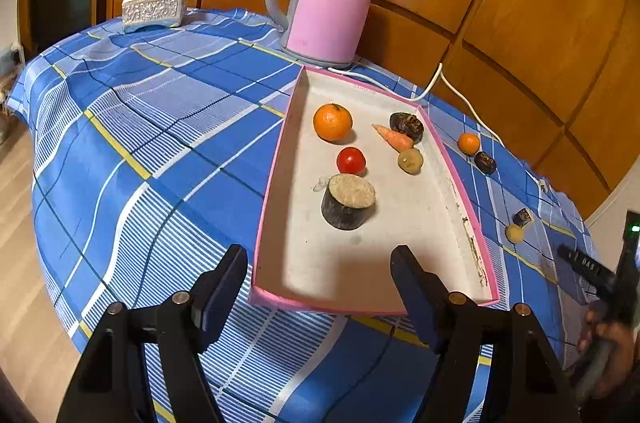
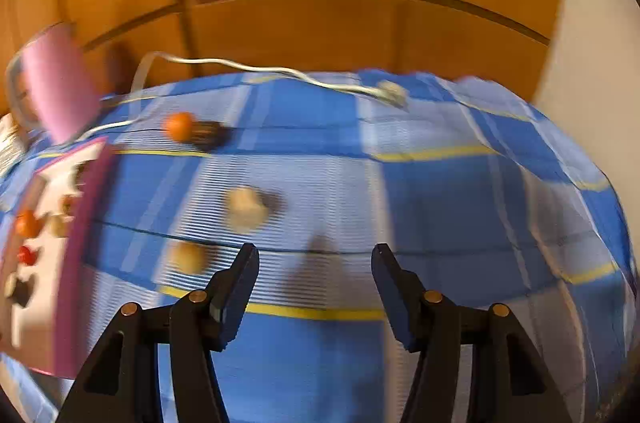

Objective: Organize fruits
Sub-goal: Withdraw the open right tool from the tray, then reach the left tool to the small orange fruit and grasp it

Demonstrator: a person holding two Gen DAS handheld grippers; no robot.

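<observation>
The carrot in the pink tray points toward 10 o'clock. Left gripper and right gripper fingers stand released, grasping nothing, above the counter.

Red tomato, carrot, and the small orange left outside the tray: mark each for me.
Red tomato (image 1: 351,161), left wrist view, middle of its skin.
Carrot (image 1: 394,138), left wrist view, mid-body.
Small orange (image 1: 468,143), left wrist view, centre, on the cloth beside the tray.
</observation>
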